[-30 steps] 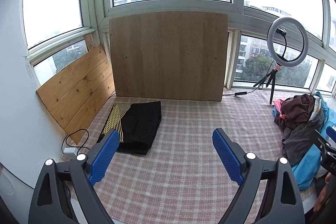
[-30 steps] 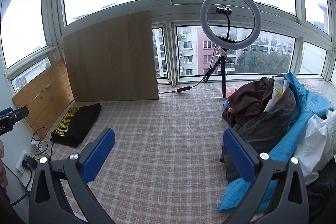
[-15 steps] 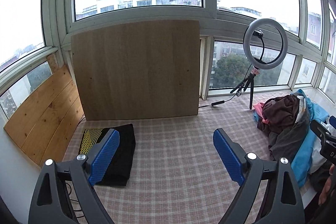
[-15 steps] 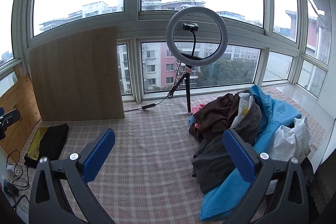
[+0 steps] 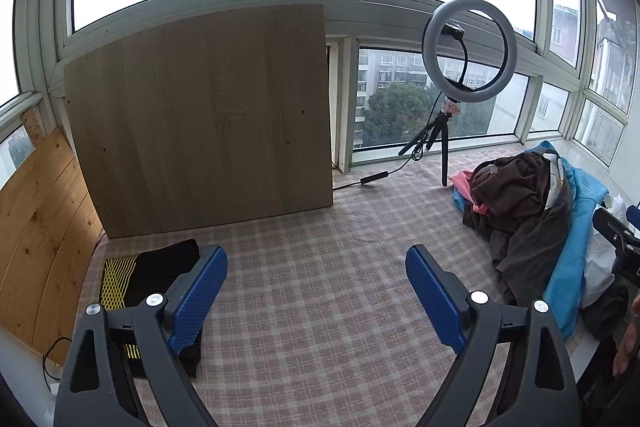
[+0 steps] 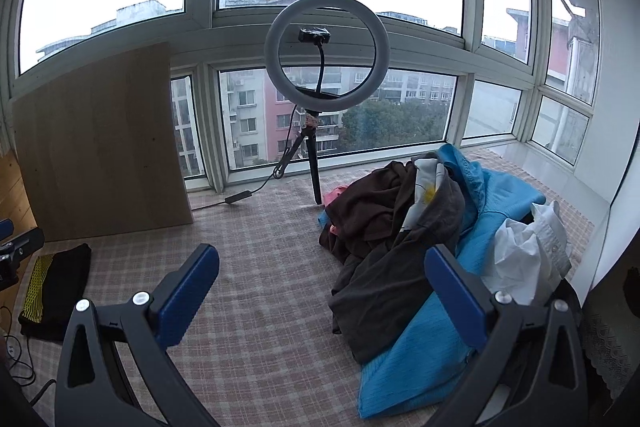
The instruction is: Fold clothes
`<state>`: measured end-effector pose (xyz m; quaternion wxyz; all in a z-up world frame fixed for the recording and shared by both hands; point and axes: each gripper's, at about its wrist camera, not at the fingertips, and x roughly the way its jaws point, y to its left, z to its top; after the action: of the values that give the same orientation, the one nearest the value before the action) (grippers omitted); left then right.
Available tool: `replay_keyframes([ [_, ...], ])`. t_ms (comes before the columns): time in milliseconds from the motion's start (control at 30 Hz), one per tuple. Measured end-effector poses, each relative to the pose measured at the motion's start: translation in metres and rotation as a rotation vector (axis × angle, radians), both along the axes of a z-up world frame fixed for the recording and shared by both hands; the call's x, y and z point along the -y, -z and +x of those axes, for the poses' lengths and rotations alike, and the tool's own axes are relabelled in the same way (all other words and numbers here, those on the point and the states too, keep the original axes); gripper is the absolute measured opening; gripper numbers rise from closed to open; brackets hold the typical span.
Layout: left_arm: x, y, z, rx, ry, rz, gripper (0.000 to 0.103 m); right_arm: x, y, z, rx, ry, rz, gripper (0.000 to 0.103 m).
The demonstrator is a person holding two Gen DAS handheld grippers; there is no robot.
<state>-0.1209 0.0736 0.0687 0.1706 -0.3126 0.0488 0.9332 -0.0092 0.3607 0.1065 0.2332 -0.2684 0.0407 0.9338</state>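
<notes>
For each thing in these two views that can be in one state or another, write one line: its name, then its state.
left gripper: open, holding nothing.
right gripper: open, holding nothing.
black and yellow garment: folded, flat on the checked cloth.
pile of clothes: unfolded, heaped.
white garment: crumpled on the pile.
ring light: upright on its tripod, apparently unlit.
wooden board: upright, leaning against the window.
</notes>
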Motion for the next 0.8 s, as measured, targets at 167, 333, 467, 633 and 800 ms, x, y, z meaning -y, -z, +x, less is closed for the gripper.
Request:
replay_keyframes([
  [167,-0.021,0.013,-0.005,0.051,0.063,-0.019,0.090,-0.018,0.009,0.007,0.028,0.030,-0.017,0.103],
  [333,-0.044,0.024,-0.001,0.099,0.105,-0.015,0.090,-0.047,0.029,0.030,0.046,0.055,-0.076,0.103],
  [467,-0.064,0.031,0.003,0.140,0.118,-0.009,0.087,-0.083,0.052,0.056,0.056,0.077,-0.162,0.103],
  [633,-0.098,0.033,0.010,0.170,0.124,0.015,0.086,-0.142,0.061,0.097,0.039,0.123,-0.180,0.103],
  [800,-0.156,0.027,0.022,0.161,0.130,0.022,0.086,-0.221,0.050,0.120,0.007,0.150,-0.162,0.103],
])
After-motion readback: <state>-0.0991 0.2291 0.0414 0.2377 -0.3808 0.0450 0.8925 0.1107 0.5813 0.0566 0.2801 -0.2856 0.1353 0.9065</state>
